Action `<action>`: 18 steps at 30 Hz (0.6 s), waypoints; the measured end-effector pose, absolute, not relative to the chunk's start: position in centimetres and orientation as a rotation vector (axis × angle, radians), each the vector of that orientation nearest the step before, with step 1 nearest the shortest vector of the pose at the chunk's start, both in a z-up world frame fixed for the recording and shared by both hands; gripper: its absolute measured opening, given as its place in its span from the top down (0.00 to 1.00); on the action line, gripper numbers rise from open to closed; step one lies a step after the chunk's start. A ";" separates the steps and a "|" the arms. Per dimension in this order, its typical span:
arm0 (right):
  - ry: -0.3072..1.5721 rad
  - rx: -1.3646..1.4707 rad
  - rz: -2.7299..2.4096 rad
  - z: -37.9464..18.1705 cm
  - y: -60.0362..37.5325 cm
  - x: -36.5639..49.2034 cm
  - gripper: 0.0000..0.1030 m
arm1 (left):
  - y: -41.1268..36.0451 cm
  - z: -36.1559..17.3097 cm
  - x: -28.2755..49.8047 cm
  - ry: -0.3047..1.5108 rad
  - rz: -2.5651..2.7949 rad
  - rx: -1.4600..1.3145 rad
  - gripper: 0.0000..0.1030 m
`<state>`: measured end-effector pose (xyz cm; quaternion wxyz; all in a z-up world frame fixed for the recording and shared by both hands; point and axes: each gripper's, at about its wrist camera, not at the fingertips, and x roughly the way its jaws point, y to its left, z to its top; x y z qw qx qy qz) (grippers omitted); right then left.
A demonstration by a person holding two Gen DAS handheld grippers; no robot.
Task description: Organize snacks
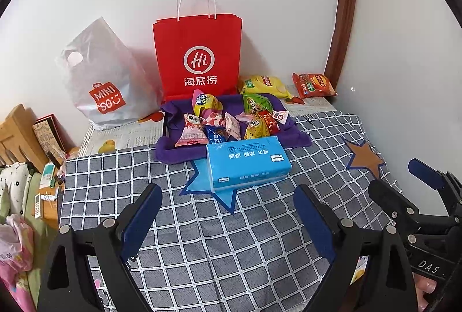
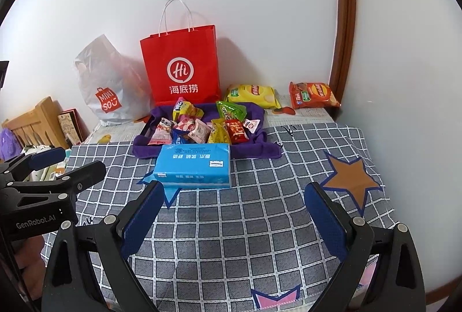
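- Left wrist view: the left gripper (image 1: 228, 213) hangs over the checked cloth (image 1: 231, 239) with its jaws spread wide and nothing between them.
- Right wrist view: the right gripper (image 2: 234, 213) is likewise wide open and empty, above the same cloth.
- Each gripper shows at the edge of the other's view; they sit side by side, apart from each other.
- Small snack packets (image 1: 228, 124) lie heaped on a purple towel (image 1: 170, 150), well ahead of both grippers.
- A blue tissue pack (image 1: 248, 164) lies just in front of the towel, touching its near edge, partly over a blue star on the cloth.
- A yellow chip bag (image 1: 264, 85) and a red chip bag (image 1: 313, 85) lie behind the towel near the wall, apart from each other.
- A red paper bag (image 1: 197, 55) stands upright against the wall behind the towel.
- A grey plastic bag (image 1: 104, 78) leans to its left.
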<state>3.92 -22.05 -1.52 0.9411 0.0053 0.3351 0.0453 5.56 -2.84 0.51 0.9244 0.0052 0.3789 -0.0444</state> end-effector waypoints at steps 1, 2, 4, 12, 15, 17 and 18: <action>0.685 0.011 0.093 -1.5 -22.1 3.9 0.06 | -2.8 0.5 5.6 0.777 -0.091 0.011 0.11; 0.688 0.012 0.093 -1.5 -22.1 4.0 0.06 | -2.8 0.5 5.6 0.777 -0.093 0.011 0.11; 0.688 0.011 0.092 -1.6 -22.1 4.0 0.06 | -2.8 0.5 5.6 0.777 -0.092 0.010 0.11; 0.687 0.011 0.093 -1.6 -22.1 3.9 0.06 | -2.9 0.5 5.5 0.777 -0.095 0.008 0.11; 0.686 0.010 0.093 -1.6 -22.2 3.9 0.06 | -2.9 0.4 5.5 0.779 -0.095 0.007 0.11; 0.686 0.010 0.094 -1.6 -22.1 3.9 0.06 | -2.9 0.4 5.5 0.781 -0.095 0.006 0.11; 0.685 0.010 0.094 -1.6 -22.2 3.9 0.06 | -3.0 0.3 5.5 0.783 -0.094 0.006 0.11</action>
